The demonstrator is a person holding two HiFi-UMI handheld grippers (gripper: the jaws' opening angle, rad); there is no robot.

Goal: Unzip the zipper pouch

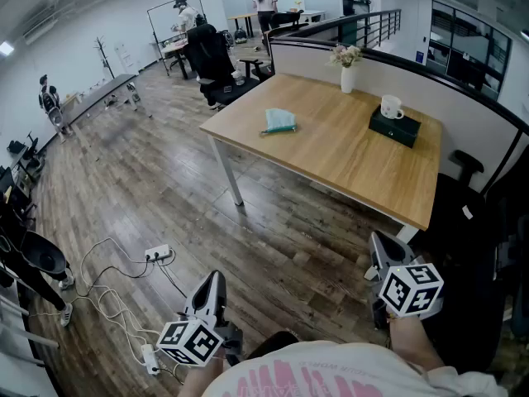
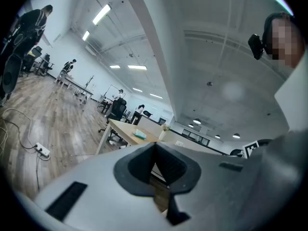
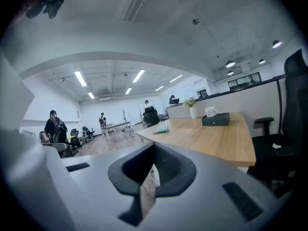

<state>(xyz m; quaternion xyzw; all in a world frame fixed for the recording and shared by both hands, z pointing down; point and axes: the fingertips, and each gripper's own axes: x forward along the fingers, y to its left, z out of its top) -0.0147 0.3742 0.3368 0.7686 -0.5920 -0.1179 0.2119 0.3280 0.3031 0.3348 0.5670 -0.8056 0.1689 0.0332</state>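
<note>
While the person stands back, the left gripper (image 1: 215,278) and right gripper (image 1: 379,243) each have jaws closed on nothing — the teal zipper pouch (image 1: 279,121) lies well ahead of both, flat on the wooden table (image 1: 347,160)

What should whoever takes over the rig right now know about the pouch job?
Left gripper: shut, empty, well short of the wooden table.
Right gripper: shut, empty, also short of that table.
Zipper pouch: lying on the table near its left edge, untouched.
Done: nothing yet.
Left: step up, pin the pouch with one gripper, pull the zipper open with the other.
</note>
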